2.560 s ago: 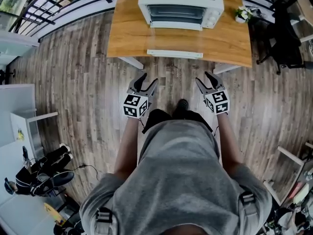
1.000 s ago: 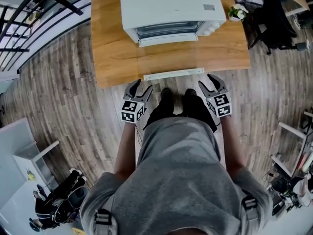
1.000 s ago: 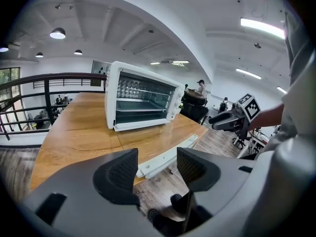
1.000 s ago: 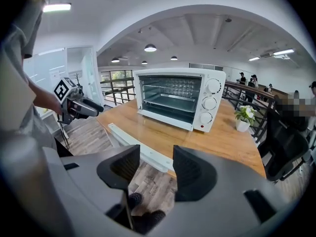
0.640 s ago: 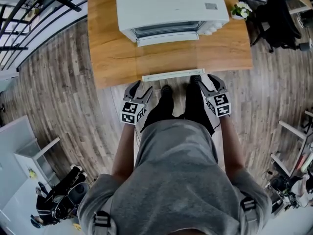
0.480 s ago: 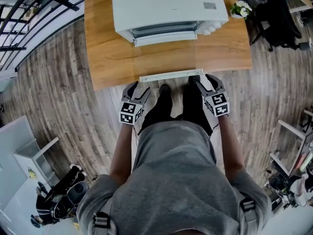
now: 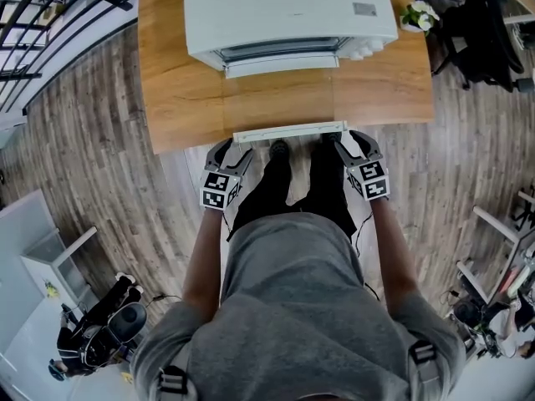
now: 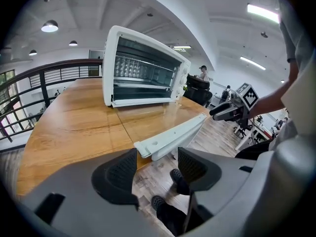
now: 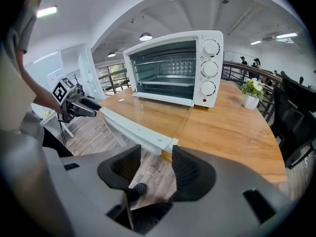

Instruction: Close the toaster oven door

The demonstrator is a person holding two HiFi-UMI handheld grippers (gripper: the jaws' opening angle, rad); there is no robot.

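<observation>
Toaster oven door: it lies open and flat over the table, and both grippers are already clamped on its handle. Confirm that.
Not clamped. The door lies open and flat over the table, but the left gripper, jaws just opened wider, and the right gripper both stand open near the ends of the handle, pads off it; each gripper view shows this.

There was 1 toaster oven (image 7: 284, 11) w/ 1 door (image 7: 290, 130) & 3 knobs (image 9: 210, 69). It sat on 1 wooden table (image 7: 175, 98). Grippers were 2: left gripper (image 7: 232, 149) & right gripper (image 7: 349, 140), each w/ 1 marker cube (image 7: 216, 191). Also 1 potted plant (image 7: 415, 17) & 2 black shoes (image 8: 179, 177).
</observation>
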